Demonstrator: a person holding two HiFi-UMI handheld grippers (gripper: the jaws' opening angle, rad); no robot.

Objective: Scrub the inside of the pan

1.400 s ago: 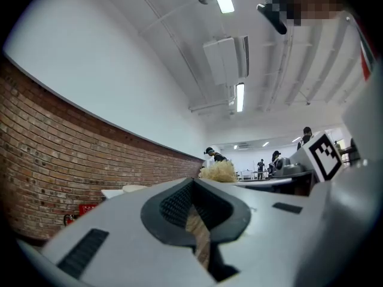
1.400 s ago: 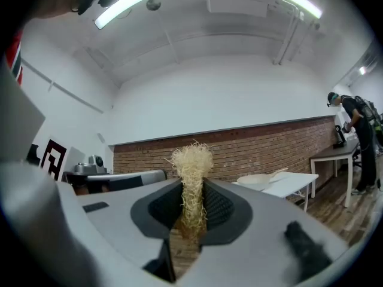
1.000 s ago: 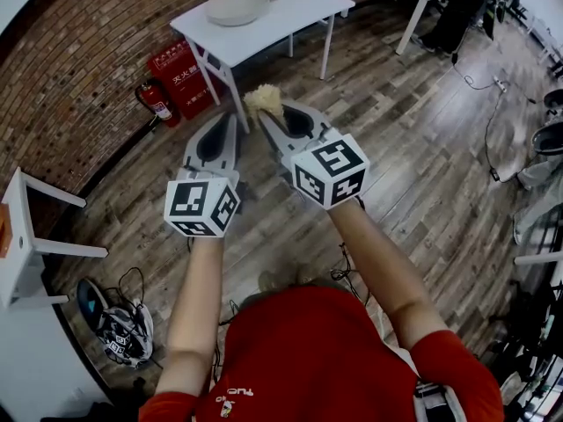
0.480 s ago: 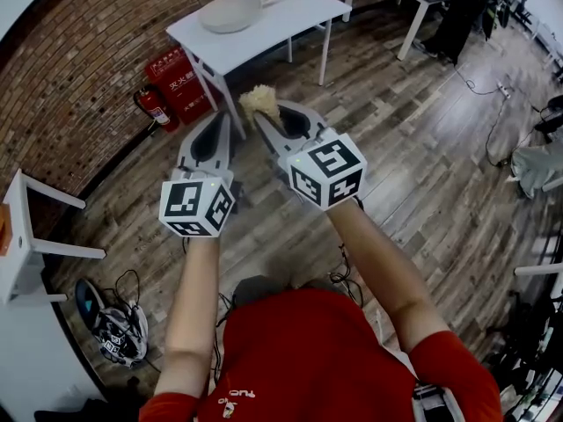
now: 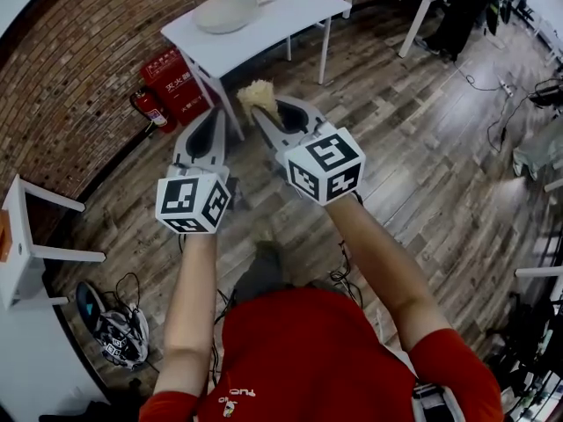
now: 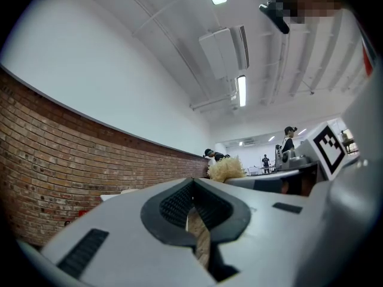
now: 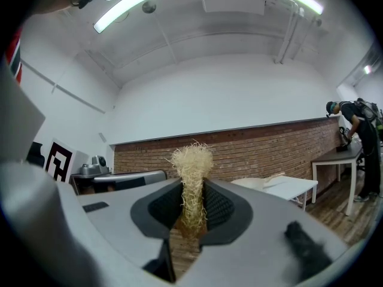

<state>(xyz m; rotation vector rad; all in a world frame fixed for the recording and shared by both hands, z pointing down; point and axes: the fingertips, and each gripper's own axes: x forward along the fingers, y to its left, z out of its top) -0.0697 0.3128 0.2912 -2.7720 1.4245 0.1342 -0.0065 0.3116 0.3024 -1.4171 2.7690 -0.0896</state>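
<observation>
**Scrubbing not yet begun**

Right claw (image 5: 264, 112) clamped on straw-coloured scrubber (image 5: 258, 93), tuft forward, presumably to present it for scrubbing. Left claw (image 5: 216, 121) closed, empty. Pan (image 5: 227, 11) sits on white worktop (image 5: 299, 11), top centre of frame, well apart from both.
</observation>
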